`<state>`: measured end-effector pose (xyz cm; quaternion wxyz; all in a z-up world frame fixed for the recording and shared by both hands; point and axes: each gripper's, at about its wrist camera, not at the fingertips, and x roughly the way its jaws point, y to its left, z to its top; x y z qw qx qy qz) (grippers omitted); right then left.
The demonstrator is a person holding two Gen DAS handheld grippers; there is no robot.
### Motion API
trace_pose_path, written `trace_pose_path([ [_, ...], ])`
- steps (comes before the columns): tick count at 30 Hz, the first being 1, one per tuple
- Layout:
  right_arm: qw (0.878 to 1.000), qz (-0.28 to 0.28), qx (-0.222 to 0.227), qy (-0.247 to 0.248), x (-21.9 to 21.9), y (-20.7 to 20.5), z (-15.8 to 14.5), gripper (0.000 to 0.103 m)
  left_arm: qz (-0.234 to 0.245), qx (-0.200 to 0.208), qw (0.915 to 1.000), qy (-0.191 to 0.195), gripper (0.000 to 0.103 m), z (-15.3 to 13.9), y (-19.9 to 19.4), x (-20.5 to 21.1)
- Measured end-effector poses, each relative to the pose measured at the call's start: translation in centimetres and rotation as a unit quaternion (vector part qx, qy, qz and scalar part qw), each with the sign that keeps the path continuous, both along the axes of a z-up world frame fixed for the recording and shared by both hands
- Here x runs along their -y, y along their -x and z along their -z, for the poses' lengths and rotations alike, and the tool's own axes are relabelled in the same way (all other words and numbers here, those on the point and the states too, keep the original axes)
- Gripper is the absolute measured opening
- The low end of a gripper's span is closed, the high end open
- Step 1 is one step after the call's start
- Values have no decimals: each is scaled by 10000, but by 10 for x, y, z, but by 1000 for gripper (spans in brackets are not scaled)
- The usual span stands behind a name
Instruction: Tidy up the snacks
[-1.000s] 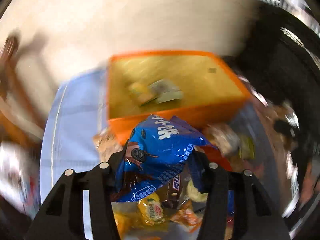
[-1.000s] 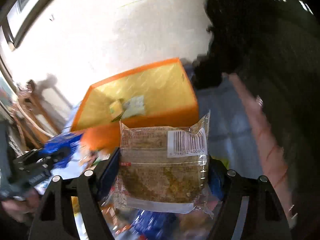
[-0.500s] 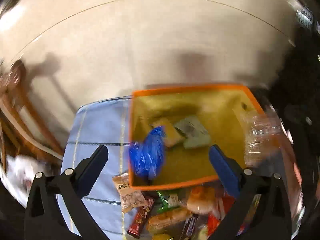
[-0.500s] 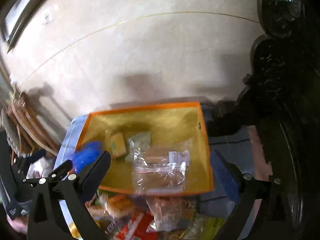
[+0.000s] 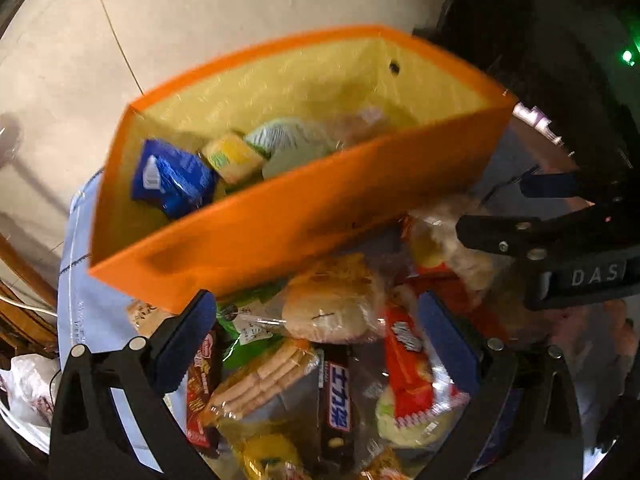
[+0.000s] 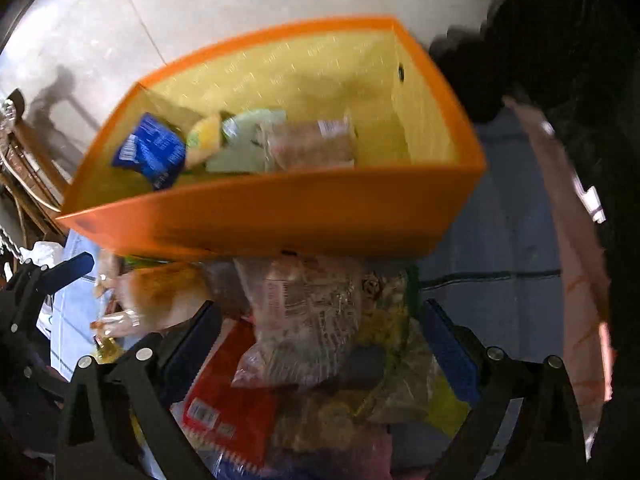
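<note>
The orange bin point(image 5: 304, 216) sits at the far side of the snack pile on the blue-clothed tabletop point(image 5: 92, 308), and inside it lie a blue cookie bag point(image 5: 172, 180), a yellow packet point(image 5: 232, 156), a pale green pouch point(image 5: 288, 140) and a clear-wrapped bread pack point(image 6: 312, 144). Left gripper point(image 5: 316, 336) hovers over a wrapped bun point(image 5: 332, 304) and a dark chocolate bar point(image 5: 338, 404), jaws wide apart and holding nothing. Right gripper point(image 6: 320, 344) hangs above a crinkly clear packet point(image 6: 304, 320) and a red wrapper point(image 6: 228, 392), jaws likewise spread wide and empty.

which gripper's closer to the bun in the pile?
Left. The left gripper is open right over the bun; the right gripper sits off to the bun's right.
</note>
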<state>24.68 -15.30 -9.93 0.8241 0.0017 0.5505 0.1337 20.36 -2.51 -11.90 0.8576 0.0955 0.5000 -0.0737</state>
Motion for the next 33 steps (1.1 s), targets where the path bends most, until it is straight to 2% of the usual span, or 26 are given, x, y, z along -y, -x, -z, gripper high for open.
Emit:
trace_pose_path([
  [4,9994,200,-204,-180,2,-5,23,98,-184,-273,9994,93,99,22,-18,-7],
  [5,9992,276,-142,-247,5,-2,24,93,-263,-365,9986,262,99,26,-21,-12],
  [6,9990,284,-129,-311,7,-2,25,58,-348,-388,9975,480,89,27,-21,-18],
  [7,9983,264,-200,-476,8,1,26,49,-422,-396,9941,921,70,27,-18,-25],
  [8,9978,337,-222,-519,12,3,24,47,-450,-507,9909,1160,68,29,-15,-28],
  [9,9978,362,-221,-500,13,7,20,45,-391,-517,9910,1169,56,27,-9,-26],
  [12,9975,389,-42,-591,20,22,1,42,-56,-264,9964,802,56,17,15,-17],
  [15,9970,400,175,-632,28,38,-22,41,111,-145,9941,1068,56,-7,38,-19],
  [20,9947,384,506,-805,36,51,-60,40,170,377,9919,1204,56,-62,52,-32],
  [25,9899,176,1109,-872,33,38,-113,39,84,1000,9918,789,56,-116,29,-45],
  [31,9854,115,1433,-911,22,-1,-151,39,-285,1310,9888,658,57,-155,-7,-57],
  [32,9851,105,1451,-914,21,-6,-153,40,-291,1316,9885,682,61,-155,-10,-58],
  [33,9857,97,1407,-920,18,-16,-156,48,-286,1378,9878,663,88,-156,-16,-57],
])
